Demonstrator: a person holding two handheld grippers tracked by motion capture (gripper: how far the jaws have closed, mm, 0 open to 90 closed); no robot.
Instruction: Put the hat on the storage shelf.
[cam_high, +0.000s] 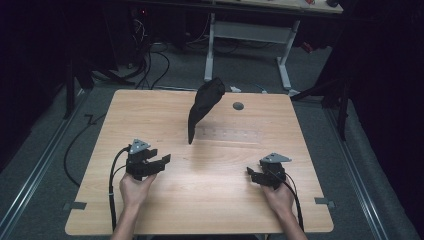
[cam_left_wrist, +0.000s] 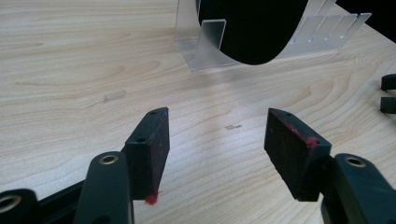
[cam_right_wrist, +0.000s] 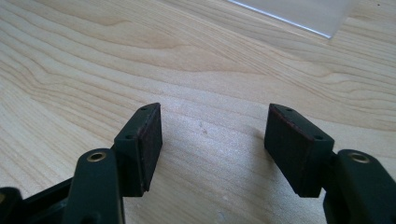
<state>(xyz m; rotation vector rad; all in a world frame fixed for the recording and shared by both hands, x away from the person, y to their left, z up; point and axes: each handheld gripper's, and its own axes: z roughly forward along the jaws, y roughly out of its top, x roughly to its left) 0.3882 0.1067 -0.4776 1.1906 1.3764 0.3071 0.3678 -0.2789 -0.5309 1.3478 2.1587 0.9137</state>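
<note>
Seen from the high view: black cloth draped on a clear plastic rack (cam_high: 204, 107) mid-desk (cam_high: 150, 210), left hand-held gripper (cam_high: 161, 161) and right hand-held gripper (cam_high: 251, 174) resting nearer, apart from it. Left gripper view: jaws spread, empty, rack ahead. Right gripper view: spread too, holding nothing.

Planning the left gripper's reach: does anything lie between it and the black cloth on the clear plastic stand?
Nothing visible does. Bare wooden table separates the open left gripper from the black cloth on its clear plastic stand.
</note>
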